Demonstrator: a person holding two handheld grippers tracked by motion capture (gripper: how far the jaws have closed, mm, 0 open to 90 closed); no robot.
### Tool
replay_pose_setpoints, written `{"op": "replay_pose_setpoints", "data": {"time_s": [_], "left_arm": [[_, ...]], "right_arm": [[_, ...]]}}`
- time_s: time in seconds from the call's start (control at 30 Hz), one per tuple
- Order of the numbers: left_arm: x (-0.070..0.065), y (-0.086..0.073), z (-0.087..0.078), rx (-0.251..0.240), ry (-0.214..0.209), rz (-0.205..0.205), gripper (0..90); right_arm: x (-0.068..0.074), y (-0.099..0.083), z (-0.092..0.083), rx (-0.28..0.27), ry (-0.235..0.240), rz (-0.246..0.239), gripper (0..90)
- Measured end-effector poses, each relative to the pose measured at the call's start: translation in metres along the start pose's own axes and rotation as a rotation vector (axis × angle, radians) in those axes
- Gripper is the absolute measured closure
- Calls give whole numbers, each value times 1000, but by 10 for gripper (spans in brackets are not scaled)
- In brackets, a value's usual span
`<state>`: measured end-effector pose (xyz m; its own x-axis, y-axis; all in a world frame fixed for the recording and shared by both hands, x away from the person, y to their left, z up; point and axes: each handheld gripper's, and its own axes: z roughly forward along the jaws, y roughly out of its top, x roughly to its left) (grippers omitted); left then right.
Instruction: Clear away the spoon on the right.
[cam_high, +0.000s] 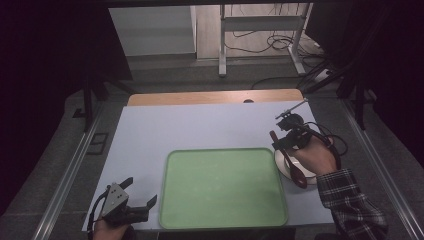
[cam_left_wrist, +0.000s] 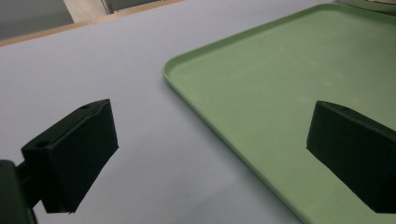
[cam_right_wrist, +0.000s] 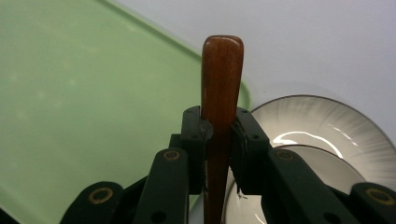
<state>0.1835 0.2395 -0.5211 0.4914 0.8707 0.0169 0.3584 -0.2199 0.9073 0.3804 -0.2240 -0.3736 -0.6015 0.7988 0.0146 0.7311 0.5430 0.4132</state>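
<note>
While the left gripper (cam_left_wrist: 210, 154) gapes by the tray (cam_left_wrist: 280, 84) edge, the right gripper (cam_right_wrist: 219, 135) clamps a seemingly wooden spoon (cam_right_wrist: 222, 84).

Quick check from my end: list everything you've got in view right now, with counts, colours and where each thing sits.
tray: 1, light green, middle of the table near the front edge, nothing on it
plate: 1, white with a dark rim, on the table just right of the tray
wooden spoon: 1, reddish brown, handle clamped in the right gripper, bowl end over the plate
table: 1, pale grey top with a wooden strip along the far edge
left gripper: 1, black, jaws wide apart, at the table's front left corner beside the tray
right gripper: 1, black, jaws shut on the spoon handle, above the plate
</note>
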Motion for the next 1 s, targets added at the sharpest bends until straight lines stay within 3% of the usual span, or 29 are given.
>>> {"op": "replay_pose_setpoints", "data": {"time_s": [0.57,1.0], "left_arm": [[0,0,0,4,-1,11,18],[-1,0,0,5,-2,16,18]], "right_arm": [[25,5,35,60,61,12,764],[34,4,65,117,72,36,765]]}}
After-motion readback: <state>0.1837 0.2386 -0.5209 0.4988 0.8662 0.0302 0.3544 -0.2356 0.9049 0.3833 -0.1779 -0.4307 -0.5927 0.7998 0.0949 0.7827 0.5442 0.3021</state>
